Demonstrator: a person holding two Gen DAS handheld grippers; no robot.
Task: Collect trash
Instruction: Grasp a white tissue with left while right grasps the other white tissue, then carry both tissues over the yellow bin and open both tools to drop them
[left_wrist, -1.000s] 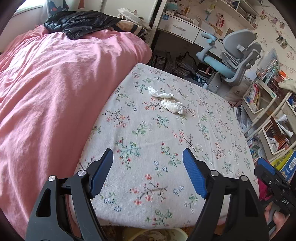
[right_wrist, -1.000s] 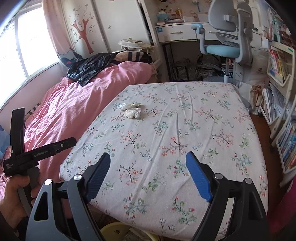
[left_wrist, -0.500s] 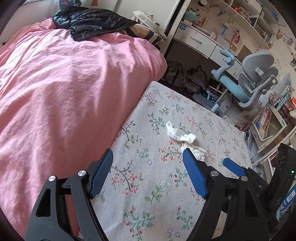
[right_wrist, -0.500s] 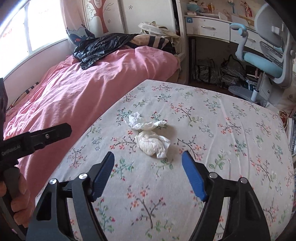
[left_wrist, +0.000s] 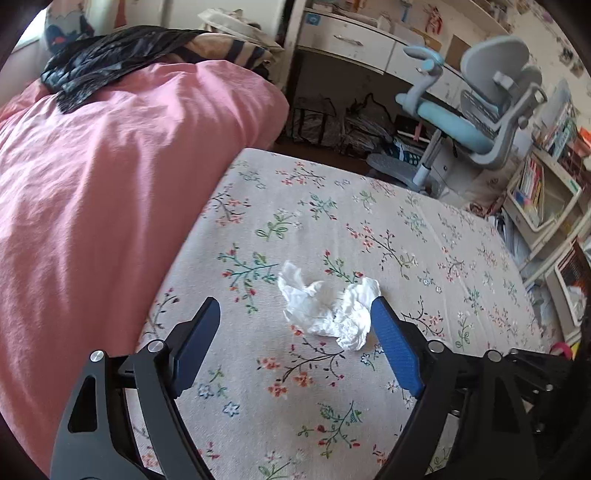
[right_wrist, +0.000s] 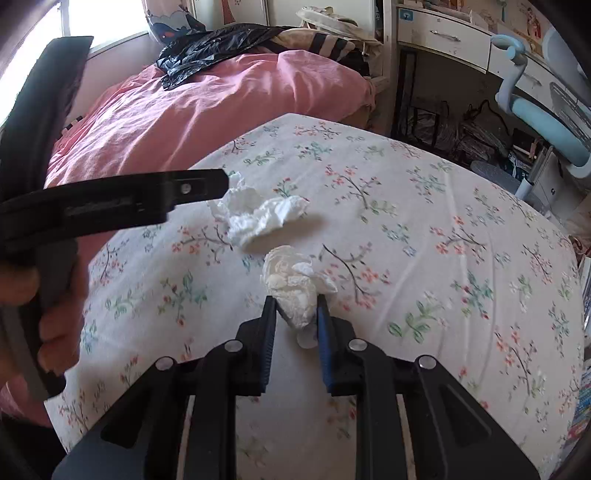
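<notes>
Right tongs (right_wrist: 296, 312) just closed, pinching a crumpled tissue wad (right_wrist: 291, 284) on the floral bed sheet (right_wrist: 424, 229); left tongs (left_wrist: 295, 332) spread wide, just opened further, gripping nothing, second tissue (left_wrist: 328, 310) lying between the pads

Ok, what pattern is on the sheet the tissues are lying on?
The sheet is pale with small floral sprigs in red, green and blue, clearest in the left wrist view.

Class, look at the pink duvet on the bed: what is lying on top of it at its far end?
A crumpled black plastic bag lies on the pink duvet at its far end. Beside it a striped fabric shows. What lies beneath the bag and under the duvet is covered and cannot be seen.
</notes>
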